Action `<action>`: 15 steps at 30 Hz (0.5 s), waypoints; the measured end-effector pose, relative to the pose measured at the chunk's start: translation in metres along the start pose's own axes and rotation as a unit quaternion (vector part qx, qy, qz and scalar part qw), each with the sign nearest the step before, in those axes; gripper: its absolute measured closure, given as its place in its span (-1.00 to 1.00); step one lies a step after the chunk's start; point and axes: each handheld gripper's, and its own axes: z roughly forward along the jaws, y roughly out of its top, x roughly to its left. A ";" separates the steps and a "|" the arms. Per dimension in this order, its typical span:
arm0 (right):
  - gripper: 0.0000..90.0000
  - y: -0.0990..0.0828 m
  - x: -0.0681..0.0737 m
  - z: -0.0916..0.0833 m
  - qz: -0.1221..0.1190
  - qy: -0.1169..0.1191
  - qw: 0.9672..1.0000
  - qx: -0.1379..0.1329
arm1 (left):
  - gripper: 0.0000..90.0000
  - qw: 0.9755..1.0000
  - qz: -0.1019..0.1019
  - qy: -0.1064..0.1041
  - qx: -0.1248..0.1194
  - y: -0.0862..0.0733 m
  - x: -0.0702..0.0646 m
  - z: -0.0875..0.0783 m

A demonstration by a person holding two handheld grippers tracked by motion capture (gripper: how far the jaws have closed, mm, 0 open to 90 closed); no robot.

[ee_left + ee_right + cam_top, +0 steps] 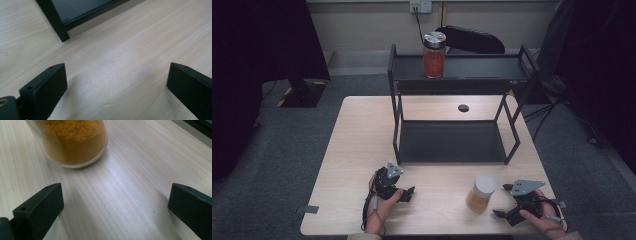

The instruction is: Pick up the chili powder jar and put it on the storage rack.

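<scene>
Sitting upright on the table [362,150] near the front edge, the jar of yellow powder [481,193] is the thing in play, just left of the right gripper [507,201]. Right gripper view: jar base [72,145] ahead and left of centre, jaws spread wide, nothing between them, no contact.

Left gripper [404,194] rests on the table at front left, well apart from the jar. Its jaws also stand wide over bare wood, with a leg of the black rack [56,22] ahead.

Rack [452,145] stands mid-table; lower shelf bare, upper shelf holds a jar of red stuff [434,55] at its left end.

Judgement: this is the approach step, grasp not yet made. Likely goal is shelving the yellow jar, though which shelf I can't tell. Next move calls for swinging the right gripper left to centre the jar between the jaws, then closing on the glass body below the lid. Lid [486,183] looks pale, probably plastic; hard to say from the high view.
</scene>
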 end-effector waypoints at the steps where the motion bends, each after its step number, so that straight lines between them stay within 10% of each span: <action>1: -1.00 0.000 0.000 0.000 0.000 0.000 1.000 0.000 | -0.95 1.000 0.002 0.001 0.002 0.000 0.000 0.000; 15: -1.00 0.000 0.000 0.000 0.000 0.000 1.000 0.000 | -1.00 1.000 0.008 0.001 -0.008 -0.012 0.000 0.002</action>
